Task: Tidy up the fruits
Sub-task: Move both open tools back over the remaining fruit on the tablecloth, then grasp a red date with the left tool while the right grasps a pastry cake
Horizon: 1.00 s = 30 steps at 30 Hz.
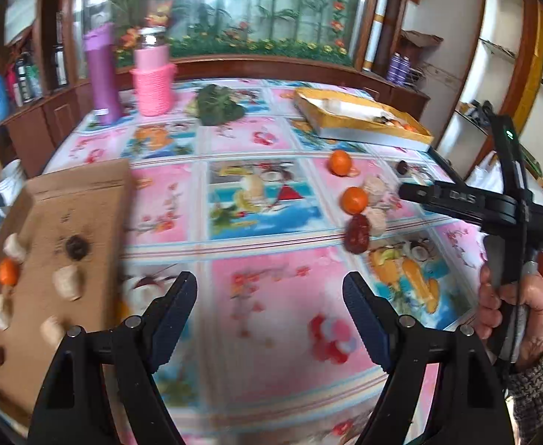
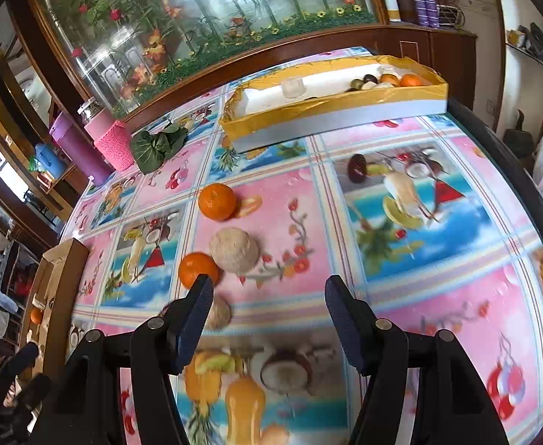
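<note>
Two grippers are up over the patterned tablecloth (image 1: 271,148), and I see nothing between the jaws of either one. My left gripper (image 1: 270,298) stands wide apart over a pink square of the cloth, with only the print under it. To its left lies the flat cardboard box (image 1: 97,200), which holds a small orange, a dark wrinkled fruit, a red one near the bottom corner, and several pale beige pieces. My right gripper (image 2: 268,302) is also parted and empty; the loose fruit sits ahead of it and to its left. The nearest orange (image 2: 197,269) lies just beyond the tip of the left finger, partly hidden by it, and I cannot tell whether finger and fruit touch. A pale round fruit (image 2: 235,250) sits just beside that orange, a second orange (image 2: 217,201) lies farther out, and another beige piece (image 2: 221,313) peeks from behind the same finger. A dark plum-like fruit (image 2: 357,168) rests well apart, toward the gold-edged tray (image 2: 330,107), which already carries an orange and some other fruit at its far end. In the left wrist view a hand (image 1: 509,315) holds the right gripper's handle, near a red date (image 1: 356,235).
</note>
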Available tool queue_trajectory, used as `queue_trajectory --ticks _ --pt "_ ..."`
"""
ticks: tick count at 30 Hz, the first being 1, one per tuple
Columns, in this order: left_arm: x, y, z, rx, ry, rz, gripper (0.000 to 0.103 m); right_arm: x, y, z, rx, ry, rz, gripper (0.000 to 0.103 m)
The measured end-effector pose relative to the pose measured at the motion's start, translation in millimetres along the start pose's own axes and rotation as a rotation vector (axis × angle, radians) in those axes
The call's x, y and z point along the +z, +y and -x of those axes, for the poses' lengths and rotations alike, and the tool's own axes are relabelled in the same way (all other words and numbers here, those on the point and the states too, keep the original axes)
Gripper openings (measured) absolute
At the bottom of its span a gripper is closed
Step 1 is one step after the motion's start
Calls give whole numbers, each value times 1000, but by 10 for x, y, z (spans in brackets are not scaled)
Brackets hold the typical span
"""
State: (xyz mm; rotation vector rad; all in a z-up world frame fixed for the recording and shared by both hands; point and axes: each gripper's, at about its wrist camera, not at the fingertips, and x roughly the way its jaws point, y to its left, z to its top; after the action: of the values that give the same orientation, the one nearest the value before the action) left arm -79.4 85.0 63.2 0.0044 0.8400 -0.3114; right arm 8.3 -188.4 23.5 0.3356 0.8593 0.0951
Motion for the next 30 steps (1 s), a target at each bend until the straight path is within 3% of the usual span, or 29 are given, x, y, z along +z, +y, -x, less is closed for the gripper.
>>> queue_trajectory --ticks 6,8,10,12,15,22,24,30 --pt "210 -399 -446 -64 11 -104 79 141 93 -282 28 11 33 60" --pt "242 -455 -613 -82 38 -110 73 147 101 -381 45 21 31 60" --pt "267 -448 -810 -127 95 -87 55 137 99 -459 63 31 29 60" --pt "281 -401 -936 -170 128 -57 50 141 106 -451 70 26 43 54" --pt "296 -323 -989 -159 110 -30 43 138 26 -421 68 13 20 53" --pt "330 -168 -1012 -173 80 37 44 152 -156 -360 48 -2 -61 54" --pt "369 -220 -1055 -183 82 23 49 150 -132 -357 36 -1 -49 54" --pt "487 -421 -1136 -186 72 -55 49 126 -22 -394 21 4 4 53"
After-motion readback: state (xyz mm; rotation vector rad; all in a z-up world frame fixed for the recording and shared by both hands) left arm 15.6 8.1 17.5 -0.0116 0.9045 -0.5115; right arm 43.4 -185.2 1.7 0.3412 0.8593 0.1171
